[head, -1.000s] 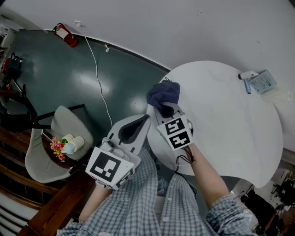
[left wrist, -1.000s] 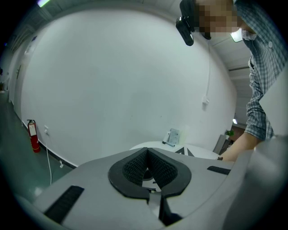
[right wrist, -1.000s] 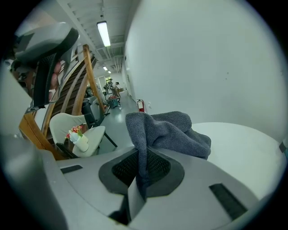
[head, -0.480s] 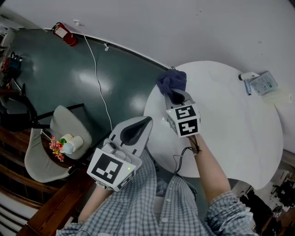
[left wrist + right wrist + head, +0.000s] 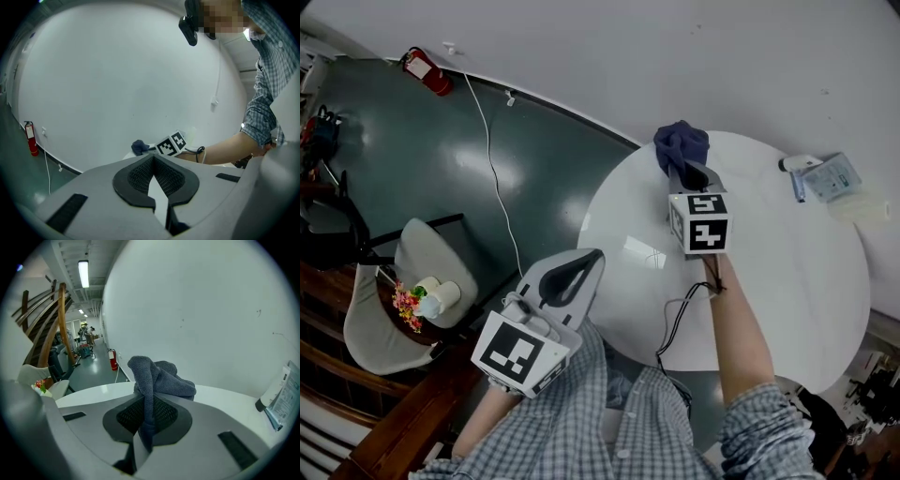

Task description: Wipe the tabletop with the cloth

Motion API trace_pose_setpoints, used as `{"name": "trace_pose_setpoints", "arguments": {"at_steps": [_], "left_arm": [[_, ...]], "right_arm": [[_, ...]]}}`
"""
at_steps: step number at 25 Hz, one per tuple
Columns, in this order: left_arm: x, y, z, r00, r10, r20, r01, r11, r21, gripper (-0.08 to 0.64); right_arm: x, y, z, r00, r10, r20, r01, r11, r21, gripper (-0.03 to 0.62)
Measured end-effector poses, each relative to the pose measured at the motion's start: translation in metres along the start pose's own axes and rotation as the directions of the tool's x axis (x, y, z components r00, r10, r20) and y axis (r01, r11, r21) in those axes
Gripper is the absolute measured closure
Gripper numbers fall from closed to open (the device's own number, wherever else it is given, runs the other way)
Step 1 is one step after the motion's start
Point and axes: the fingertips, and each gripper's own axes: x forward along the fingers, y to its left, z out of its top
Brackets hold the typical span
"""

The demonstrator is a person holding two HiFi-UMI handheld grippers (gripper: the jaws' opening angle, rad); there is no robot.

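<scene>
1. Head view: the right claw (image 5: pixel 688 172) reaches out over the white round tabletop (image 5: pixel 769 281). The dark blue bunched cloth (image 5: pixel 680 145) sits at its tip, on the tabletop's rim in the upper middle of the frame.
2. Right gripper view: the right claw (image 5: pixel 146 401) is closed tight on a fold of the cloth (image 5: pixel 161 376). The fold stands up as a ridge between the pads, and the rest heaps just beyond the tips on the white surface.
3. The left claw (image 5: pixel 591 261) is in the lower left-centre of the head view, off the tabletop and above the dark green floor (image 5: pixel 534 169). In the left gripper view its pads (image 5: pixel 136 176) meet at the tips with only a thin wedge of light behind them, and nothing is between them.
4. The step in hand looks like a wiping stroke with the cloth at the tabletop's rim. Most of the surface, towards the frame's right and lower right, probably has yet to be wiped.
5. The next move calls for drawing the cloth back across the bare surface towards the lower right while keeping the pinch firm. The heap needs pressing down, since bunched like this little of it is likely to touch. The stroke should stop short of the pale packet (image 5: pixel 830 175) at the upper right rim.
</scene>
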Motion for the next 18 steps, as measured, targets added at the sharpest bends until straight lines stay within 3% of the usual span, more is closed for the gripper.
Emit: {"name": "trace_pose_setpoints", "arguments": {"at_steps": [11,18], "left_arm": [[0.024,-0.012,0.0,0.999,-0.04,-0.019,0.04,0.999,0.0,0.555],[0.034,-0.02,0.0,0.998,-0.061,-0.027,0.062,0.998,0.004,0.555]], "right_arm": [[-0.006,-0.114,-0.014,0.987,-0.152,-0.054,0.16,0.967,0.197,0.569],[-0.021,-0.159,-0.033,0.969,-0.222,-0.111,0.241,0.948,0.207,0.569]]}}
